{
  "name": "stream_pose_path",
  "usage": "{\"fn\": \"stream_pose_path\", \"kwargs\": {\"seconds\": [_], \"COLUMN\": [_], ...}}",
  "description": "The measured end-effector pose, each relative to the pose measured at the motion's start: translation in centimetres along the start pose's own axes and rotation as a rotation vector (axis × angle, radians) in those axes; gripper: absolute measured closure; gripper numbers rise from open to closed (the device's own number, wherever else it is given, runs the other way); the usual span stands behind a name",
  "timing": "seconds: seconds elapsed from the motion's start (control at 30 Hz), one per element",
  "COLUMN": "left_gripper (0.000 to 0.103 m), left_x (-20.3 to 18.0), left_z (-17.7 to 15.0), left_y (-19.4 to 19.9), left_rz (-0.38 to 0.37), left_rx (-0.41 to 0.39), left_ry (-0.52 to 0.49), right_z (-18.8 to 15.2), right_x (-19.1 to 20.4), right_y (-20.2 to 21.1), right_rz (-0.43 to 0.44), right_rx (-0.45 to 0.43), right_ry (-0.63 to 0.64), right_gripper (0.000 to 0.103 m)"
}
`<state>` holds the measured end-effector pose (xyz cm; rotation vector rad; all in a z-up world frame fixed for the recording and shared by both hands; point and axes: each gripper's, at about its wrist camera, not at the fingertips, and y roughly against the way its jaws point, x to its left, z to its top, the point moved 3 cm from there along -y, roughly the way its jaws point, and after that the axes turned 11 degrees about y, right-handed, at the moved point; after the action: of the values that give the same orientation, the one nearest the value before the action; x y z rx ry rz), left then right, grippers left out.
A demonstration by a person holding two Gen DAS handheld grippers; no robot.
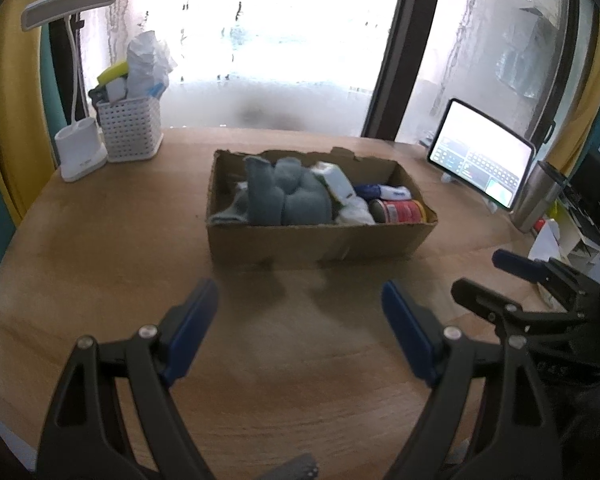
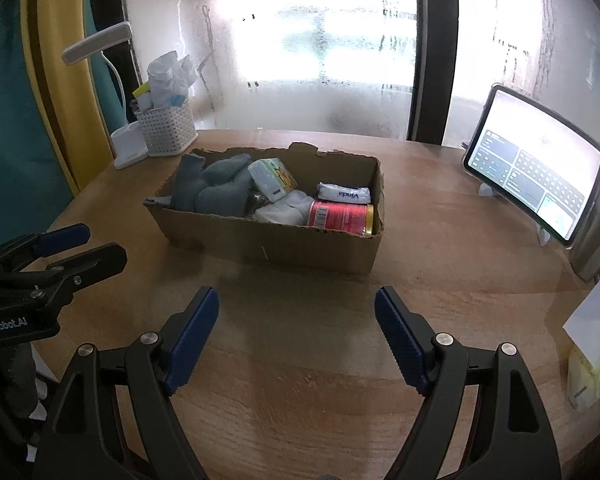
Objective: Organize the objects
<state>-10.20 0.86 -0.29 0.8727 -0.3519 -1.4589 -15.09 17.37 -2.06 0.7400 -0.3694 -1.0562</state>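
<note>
At the centre of both frames I see the cardboard box (image 2: 268, 236) beyond my spread, empty left gripper (image 1: 300, 300) and right gripper (image 2: 296, 308). Inside it, a tissue pack (image 2: 343, 193) reads "Vinda" beside a red can (image 2: 340, 218).

The left claw (image 1: 300, 300) hung wide and empty over the wooden bench (image 1: 100, 240), facing the cardboard box (image 1: 320, 236) stuffed with grey cloth (image 1: 284, 196) and a red can (image 1: 402, 211); the right claw (image 1: 484, 276) hovered alongside.

wooden table (image 2: 300, 360) | cardboard box (image 2: 276, 244), white basket (image 2: 168, 134), lamp base (image 2: 130, 150), tablet (image 2: 536, 168)
</note>
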Motion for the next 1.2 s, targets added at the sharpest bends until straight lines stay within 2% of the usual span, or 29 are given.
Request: {"fn": "stream_pose_path", "kwargs": {"seconds": [0.8,1.2], "left_gripper": [0.018,0.018], "left_x": [-0.6,-0.2], "left_z": [-3.2,-3.6], "left_y": [-0.2,-0.2], "left_rz": [0.001,0.016], "left_rx": [0.048,0.055], "left_ry": [0.001,-0.002], "right_z": [-2.9,-3.8], "right_x": [0.0,0.2], "right_y": [0.8,0.9], "right_rz": [-0.007,-0.011], "right_rx": [0.015,0.022], "right_ry": [-0.024,-0.03], "right_gripper": [0.02,0.02]}}
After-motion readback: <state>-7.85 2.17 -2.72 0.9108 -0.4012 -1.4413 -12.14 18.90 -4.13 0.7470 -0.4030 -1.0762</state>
